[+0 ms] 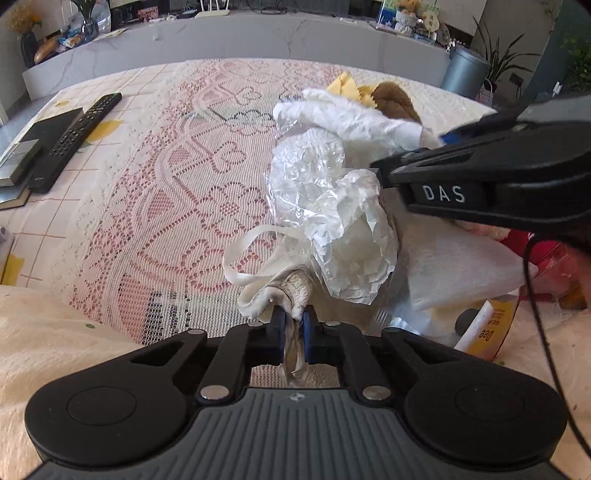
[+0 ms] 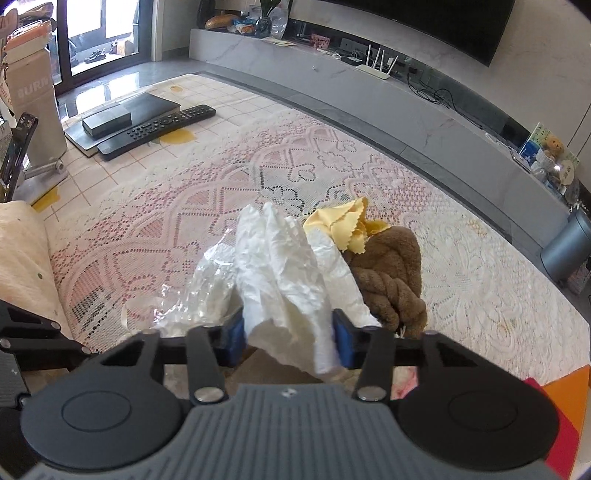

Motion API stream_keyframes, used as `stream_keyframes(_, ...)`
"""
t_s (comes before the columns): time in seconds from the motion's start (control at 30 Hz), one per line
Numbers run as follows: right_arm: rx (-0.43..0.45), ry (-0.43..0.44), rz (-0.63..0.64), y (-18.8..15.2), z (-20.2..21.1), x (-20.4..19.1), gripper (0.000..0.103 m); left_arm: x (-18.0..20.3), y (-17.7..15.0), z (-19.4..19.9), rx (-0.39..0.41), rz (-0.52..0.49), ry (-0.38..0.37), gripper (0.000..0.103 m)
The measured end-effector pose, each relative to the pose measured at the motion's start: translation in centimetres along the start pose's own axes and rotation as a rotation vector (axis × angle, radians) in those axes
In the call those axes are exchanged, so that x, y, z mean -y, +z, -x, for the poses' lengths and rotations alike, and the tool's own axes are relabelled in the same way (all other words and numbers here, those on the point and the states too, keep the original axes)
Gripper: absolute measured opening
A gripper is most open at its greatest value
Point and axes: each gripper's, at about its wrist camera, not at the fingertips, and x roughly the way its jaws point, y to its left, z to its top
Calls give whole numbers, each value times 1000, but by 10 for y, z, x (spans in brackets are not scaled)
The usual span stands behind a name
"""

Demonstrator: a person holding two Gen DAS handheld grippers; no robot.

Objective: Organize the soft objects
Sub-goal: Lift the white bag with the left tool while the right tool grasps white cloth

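Living room with a long grey marble-look media bench [image 2: 369, 88] along the far wall, a dark screen [image 2: 436, 22] above it and a white router [image 2: 376, 66] on top. In front, a low table under a pink-and-cream lace cloth [image 1: 155, 192]. At its far left corner, a black remote [image 1: 74, 140] lying beside a flat black box [image 2: 129, 110] on a book. Near the middle right of the table, a heap of soft things: crumpled clear plastic bag [image 1: 332, 221], white crinkled paper-like sheet [image 2: 280, 266], yellow zigzag-edged cloth [image 2: 347, 225], brown twisted plush towel [image 2: 391, 277], all touching or overlapping. Left gripper [image 1: 293, 325] low at the near edge of the heap, blue pads closed tight on a thin cream fabric strip [image 1: 291, 295] that runs up to the plastic bag, a loop of ribbon-like handle [image 1: 243, 251] just beside it. Right gripper [image 2: 288, 336] pinching the lower end of the white sheet between its blue pads, jaws drawn in onto it, sheet standing up from the grip and leaning against the brown towel. In the left view, right gripper reaching in from the right above the plastic bag. Grey round bin [image 2: 569, 243] on the floor beyond the table's right end.
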Motion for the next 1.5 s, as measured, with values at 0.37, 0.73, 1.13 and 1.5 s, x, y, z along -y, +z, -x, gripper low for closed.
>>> stream_keyframes(0.37,135,-47,-93,-4,64,25,12,13,7,51,150,-33,-2,9)
stream_keyframes(0.73,239,-46,-176,-22,139,34,12,29,15,115,327,-93,72,8)
stream_keyframes(1.13,289,-66,-269,-64,203,44,11,66,10,167,465,-165,57,8)
stream_keyframes(1.5,307,-181,-349,-115,253,80,12,118,17,180,514,-236,-59,8)
